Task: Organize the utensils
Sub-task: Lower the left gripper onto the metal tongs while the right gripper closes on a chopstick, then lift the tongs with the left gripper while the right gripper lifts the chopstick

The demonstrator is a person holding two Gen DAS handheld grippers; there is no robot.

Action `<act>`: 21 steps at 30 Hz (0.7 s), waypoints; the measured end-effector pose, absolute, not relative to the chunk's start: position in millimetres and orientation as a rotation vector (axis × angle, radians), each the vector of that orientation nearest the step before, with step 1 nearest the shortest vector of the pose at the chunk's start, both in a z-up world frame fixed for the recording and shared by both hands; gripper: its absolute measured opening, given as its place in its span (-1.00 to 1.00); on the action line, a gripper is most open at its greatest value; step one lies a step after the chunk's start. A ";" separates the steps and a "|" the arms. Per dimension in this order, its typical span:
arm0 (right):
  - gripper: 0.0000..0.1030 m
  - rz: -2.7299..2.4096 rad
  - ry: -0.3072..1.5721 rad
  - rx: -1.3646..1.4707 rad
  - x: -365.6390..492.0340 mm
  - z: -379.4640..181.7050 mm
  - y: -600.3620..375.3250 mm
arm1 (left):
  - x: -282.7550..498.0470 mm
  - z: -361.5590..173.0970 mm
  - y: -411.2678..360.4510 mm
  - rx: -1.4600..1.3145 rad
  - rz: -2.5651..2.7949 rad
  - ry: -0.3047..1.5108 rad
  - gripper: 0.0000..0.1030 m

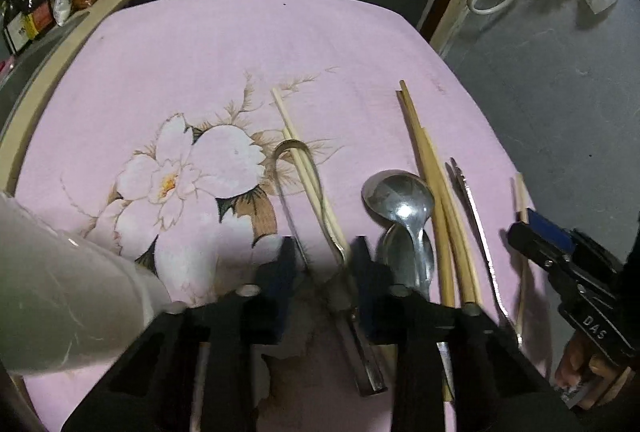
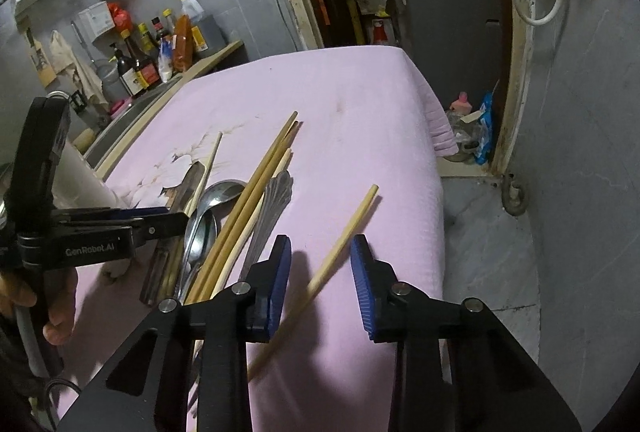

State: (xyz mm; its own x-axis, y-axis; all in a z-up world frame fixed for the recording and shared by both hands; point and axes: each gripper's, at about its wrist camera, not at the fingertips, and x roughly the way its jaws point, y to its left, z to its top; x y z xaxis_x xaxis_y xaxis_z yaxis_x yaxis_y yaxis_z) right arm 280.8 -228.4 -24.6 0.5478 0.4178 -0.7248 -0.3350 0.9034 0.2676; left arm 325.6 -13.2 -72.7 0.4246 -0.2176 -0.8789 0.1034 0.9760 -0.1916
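Note:
Utensils lie on a pink flowered cloth. My left gripper is open, its jaws either side of the metal tongs and a pale chopstick lying across them. Two steel spoons lie to the right, then several bamboo chopsticks and a steel fork handle. My right gripper is open, its jaws either side of a lone chopstick near the cloth's right edge. The spoons and chopstick bundle lie left of it.
A white cylindrical container stands at the left, close to my left gripper. Sauce bottles stand on a counter beyond the cloth. The cloth's right edge drops to a grey floor.

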 end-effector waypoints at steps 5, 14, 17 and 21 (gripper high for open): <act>-0.80 0.482 0.894 0.139 278.4 -29.5 -226.9 | 322.1 -68.7 -6.0 -0.143 -0.198 1.124 -0.65; -0.90 0.498 0.895 0.117 257.7 -24.7 -220.8 | 276.6 -59.9 4.4 -0.158 -0.237 1.138 -0.68; -0.91 0.489 0.889 0.086 246.1 -22.6 -217.0 | 255.5 -58.6 9.8 -0.141 -0.243 1.147 -0.68; -0.90 0.462 0.909 0.038 242.3 -23.8 -211.6 | 243.0 -56.7 11.1 -0.101 -0.241 1.146 -0.66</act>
State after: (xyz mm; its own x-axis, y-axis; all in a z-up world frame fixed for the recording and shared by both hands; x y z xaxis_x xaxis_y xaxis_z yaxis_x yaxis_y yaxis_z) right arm 242.3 -211.6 -23.8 0.5237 0.4015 -0.7514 -0.3702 0.9016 0.2237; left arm 243.0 11.1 -56.7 0.3895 -0.2406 -0.8890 0.1372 0.9697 -0.2023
